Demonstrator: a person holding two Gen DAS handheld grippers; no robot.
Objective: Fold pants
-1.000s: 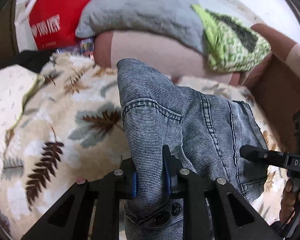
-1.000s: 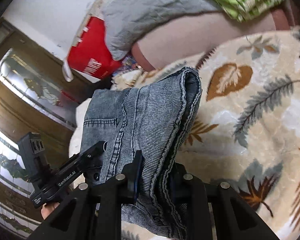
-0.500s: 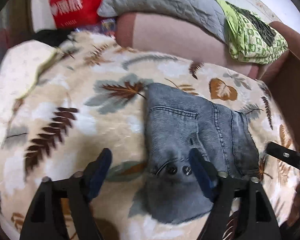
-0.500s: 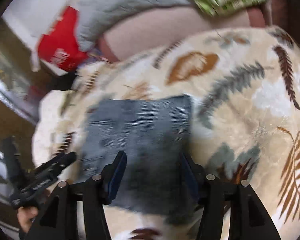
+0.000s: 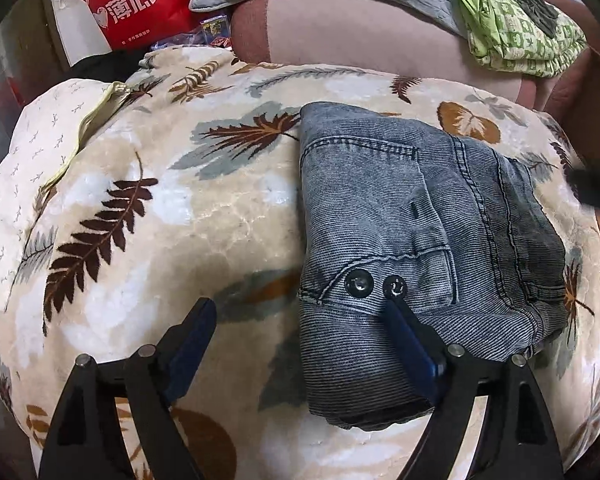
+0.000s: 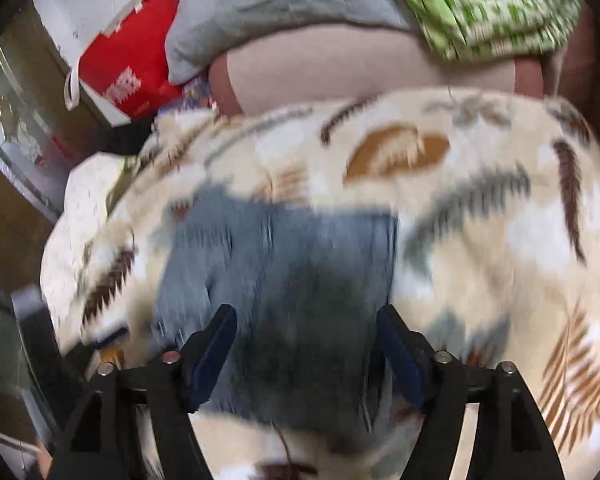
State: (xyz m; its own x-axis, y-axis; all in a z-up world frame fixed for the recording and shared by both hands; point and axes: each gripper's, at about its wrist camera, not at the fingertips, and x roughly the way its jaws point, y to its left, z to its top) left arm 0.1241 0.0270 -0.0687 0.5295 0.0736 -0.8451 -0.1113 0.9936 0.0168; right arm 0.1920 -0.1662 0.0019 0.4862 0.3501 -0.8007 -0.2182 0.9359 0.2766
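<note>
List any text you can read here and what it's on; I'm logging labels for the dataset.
"薄底", white characters beside a heart mark, on the red bag.
Small white line under it on the same bag: too small to read.
White print on that bag in the right wrist view: blurred, unreadable.
Buttons on the pants: embossing illegible.

Folded blue-grey pants flat on blanket

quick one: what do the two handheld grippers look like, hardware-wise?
Both match. The left gripper and right gripper each have two matte black, angular fingers with triangular cutouts, silver pivot pins on the linkages, and dark blue pads inside the fingertips. No cables, markings or sleeves are visible now.
</note>
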